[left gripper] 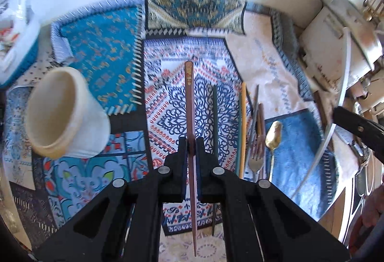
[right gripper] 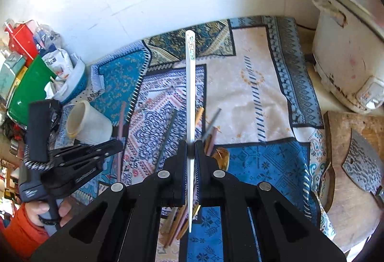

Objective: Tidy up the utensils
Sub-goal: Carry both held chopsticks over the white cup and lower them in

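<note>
My left gripper (left gripper: 191,143) is shut on a pinkish-brown chopstick (left gripper: 189,99) that points forward above the patterned cloth. A cream cup (left gripper: 64,113) lies tilted to its left, mouth toward the camera. My right gripper (right gripper: 191,147) is shut on a white chopstick (right gripper: 191,84) with a painted tip. The left gripper (right gripper: 115,145) also shows in the right wrist view, next to the cup (right gripper: 87,125). More chopsticks (left gripper: 243,127), a fork (left gripper: 255,156) and a gold spoon (left gripper: 273,135) lie on the cloth to the right of the left gripper.
A patchwork cloth (right gripper: 264,84) covers the table. A white rice cooker (right gripper: 348,53) stands at the right, a cleaver on a wooden board (right gripper: 362,166) below it. A blue basket (right gripper: 74,79) and green and red packages (right gripper: 31,84) sit at the left.
</note>
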A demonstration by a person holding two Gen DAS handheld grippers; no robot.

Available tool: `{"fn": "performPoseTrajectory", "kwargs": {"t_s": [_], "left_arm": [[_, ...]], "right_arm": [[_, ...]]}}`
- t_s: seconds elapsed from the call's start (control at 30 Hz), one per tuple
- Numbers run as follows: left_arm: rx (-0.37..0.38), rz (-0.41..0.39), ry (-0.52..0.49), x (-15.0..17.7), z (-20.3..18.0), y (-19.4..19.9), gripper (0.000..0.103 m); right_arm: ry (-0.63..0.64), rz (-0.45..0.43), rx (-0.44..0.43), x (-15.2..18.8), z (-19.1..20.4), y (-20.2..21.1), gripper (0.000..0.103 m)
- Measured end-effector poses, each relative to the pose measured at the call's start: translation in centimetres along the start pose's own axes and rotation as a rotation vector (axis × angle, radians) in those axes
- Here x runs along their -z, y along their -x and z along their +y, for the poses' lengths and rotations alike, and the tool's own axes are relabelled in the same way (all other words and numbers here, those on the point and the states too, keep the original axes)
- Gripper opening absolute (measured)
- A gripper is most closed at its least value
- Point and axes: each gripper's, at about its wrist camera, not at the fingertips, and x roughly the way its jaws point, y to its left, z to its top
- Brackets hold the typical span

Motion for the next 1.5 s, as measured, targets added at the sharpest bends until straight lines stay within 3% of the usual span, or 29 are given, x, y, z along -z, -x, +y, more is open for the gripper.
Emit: {"fn": "performPoseTrajectory", "kwargs": {"t_s": [0.63, 0.83, 1.1, 1.5], "left_arm": [[-0.086, -0.396, 0.138, -2.2, 6.3, 15.0, 0.004], [-0.119, -0.497, 0.179, -3.3, 8.8, 18.0, 0.004], [-0.158, -0.562, 0.257, -4.8, 11.9, 18.8, 0.004], [-0.237, -0.595, 0.313, -7.6, 14.7, 15.0, 0.004]], "right_arm": [[0.153, -0.138, -0.109, -4.6, 9.1, 1.4, 0.006], [0.196, -0.176, -0.167, -6.7, 12.8, 1.2, 0.006], [0.251, -0.197, -0.223, -8.9, 17.3, -0.7, 0.006], [0.28, -0.159, -0.258, -10.2, 20.7, -5.7, 0.006]]}}
